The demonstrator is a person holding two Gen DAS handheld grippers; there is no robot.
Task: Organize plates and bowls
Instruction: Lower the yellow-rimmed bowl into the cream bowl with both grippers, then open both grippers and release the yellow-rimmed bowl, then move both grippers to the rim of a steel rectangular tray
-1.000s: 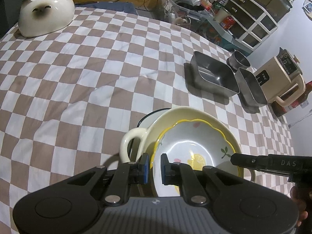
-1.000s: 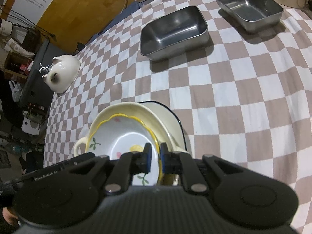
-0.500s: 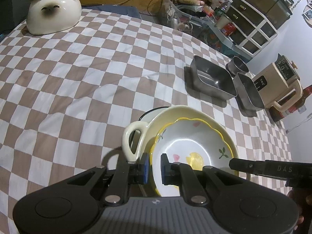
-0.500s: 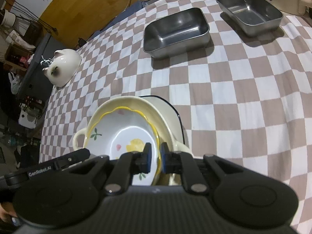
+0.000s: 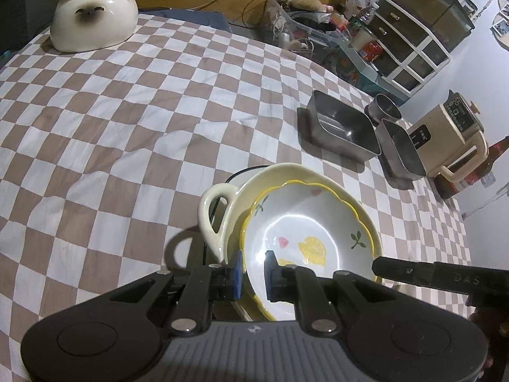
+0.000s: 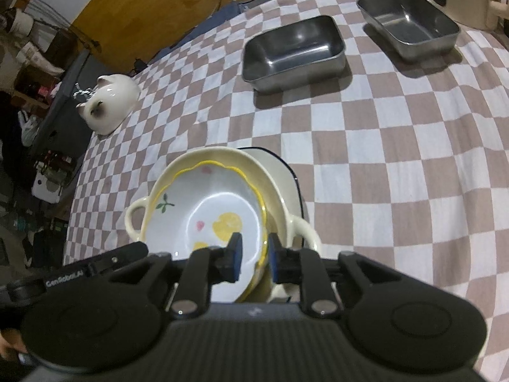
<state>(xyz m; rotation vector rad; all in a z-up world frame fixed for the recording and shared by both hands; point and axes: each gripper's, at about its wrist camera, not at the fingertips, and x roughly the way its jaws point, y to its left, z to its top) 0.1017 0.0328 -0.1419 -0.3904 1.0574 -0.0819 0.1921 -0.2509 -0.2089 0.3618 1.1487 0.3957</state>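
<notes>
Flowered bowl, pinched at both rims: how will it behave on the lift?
The flowered bowl looks glazed and rigid, so probably slippery and chip-prone. The left gripper and right gripper grip thin opposite rims; uneven lifting could tilt it. Nested loosely in the cream bowl, it should lift free.

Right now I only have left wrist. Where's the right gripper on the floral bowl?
Observer: The right gripper straddles the floral bowl rim, one pad inside, one outside. Can't tell if it's clamped.
Operator: Does the cream bowl have a second handle?
Observer: Yes. The cream bowl has a handle just past the outer pad.
Operator: Anything under it on that side?
Observer: A blue-rimmed plate sticks out from beneath.
</notes>
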